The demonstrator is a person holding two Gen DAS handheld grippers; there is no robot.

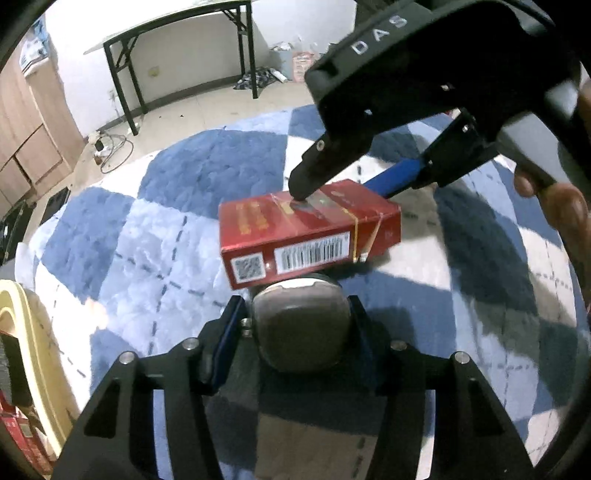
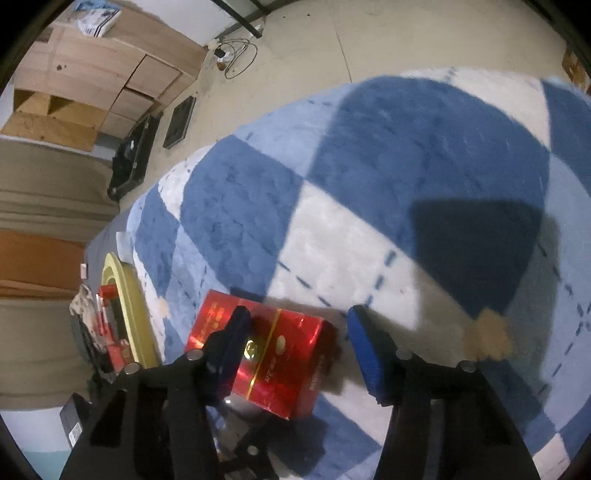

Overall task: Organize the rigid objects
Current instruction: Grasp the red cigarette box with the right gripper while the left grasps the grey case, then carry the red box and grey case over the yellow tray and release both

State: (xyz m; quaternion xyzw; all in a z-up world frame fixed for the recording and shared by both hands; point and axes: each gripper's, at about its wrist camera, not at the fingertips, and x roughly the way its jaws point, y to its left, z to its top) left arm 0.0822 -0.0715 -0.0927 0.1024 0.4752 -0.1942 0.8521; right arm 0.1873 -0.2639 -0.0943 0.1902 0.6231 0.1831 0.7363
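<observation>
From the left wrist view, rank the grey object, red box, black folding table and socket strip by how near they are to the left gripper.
1. grey object, between the left gripper fingers.
2. red box, just beyond, on the blue checked rug.
3. socket strip, on the floor, far left.
4. black folding table, against the back wall.

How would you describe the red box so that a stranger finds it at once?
Look at the blue and white checked rug on the floor. Near its middle lies the red box, shiny, with gold bands, and a barcode and a square code on its side.
</observation>
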